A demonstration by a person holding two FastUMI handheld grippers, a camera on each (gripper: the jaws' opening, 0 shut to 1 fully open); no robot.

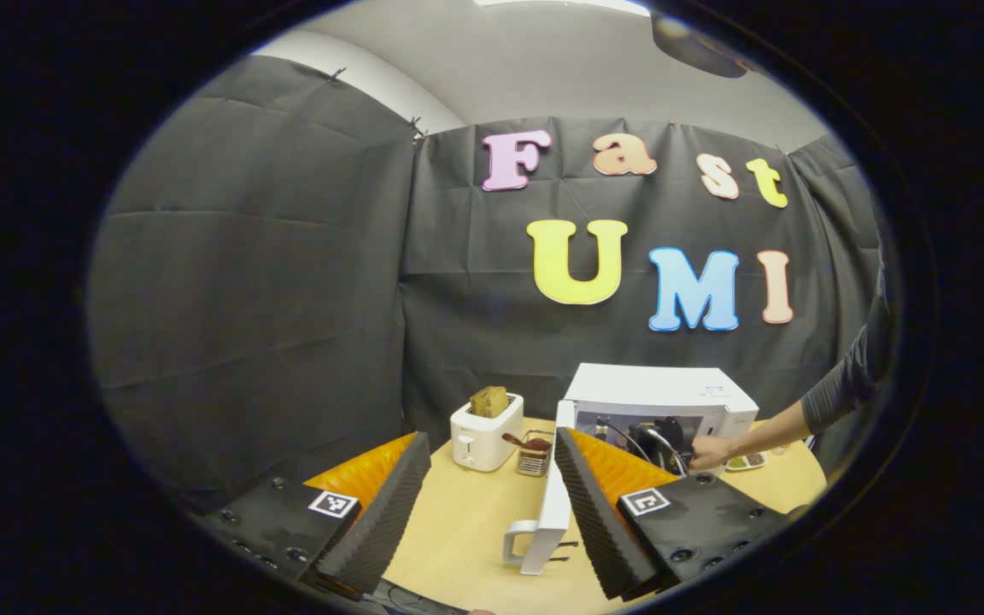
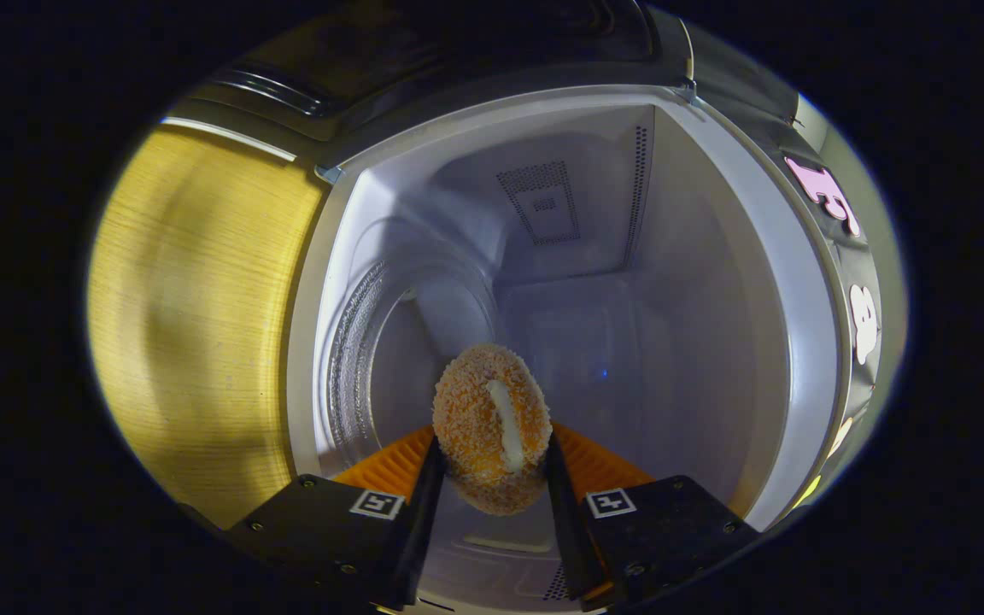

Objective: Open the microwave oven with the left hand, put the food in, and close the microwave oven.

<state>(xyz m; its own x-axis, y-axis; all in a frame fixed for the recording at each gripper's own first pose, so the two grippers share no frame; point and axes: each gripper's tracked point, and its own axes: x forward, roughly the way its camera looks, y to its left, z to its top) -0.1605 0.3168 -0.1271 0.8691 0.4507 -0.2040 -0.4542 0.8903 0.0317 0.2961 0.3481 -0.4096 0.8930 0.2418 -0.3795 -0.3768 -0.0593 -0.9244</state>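
Small plate [image 1: 746, 462] beside the microwave [image 1: 659, 400], contents too small to tell.

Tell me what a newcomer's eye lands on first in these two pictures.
In the right gripper view, a breaded, crumb-coated food piece sits pinched between the right tongs, held inside the open microwave's pale cavity. In the left gripper view, the white microwave stands on the wooden table with its door swung open between the spread left tongs, a toaster beside it.
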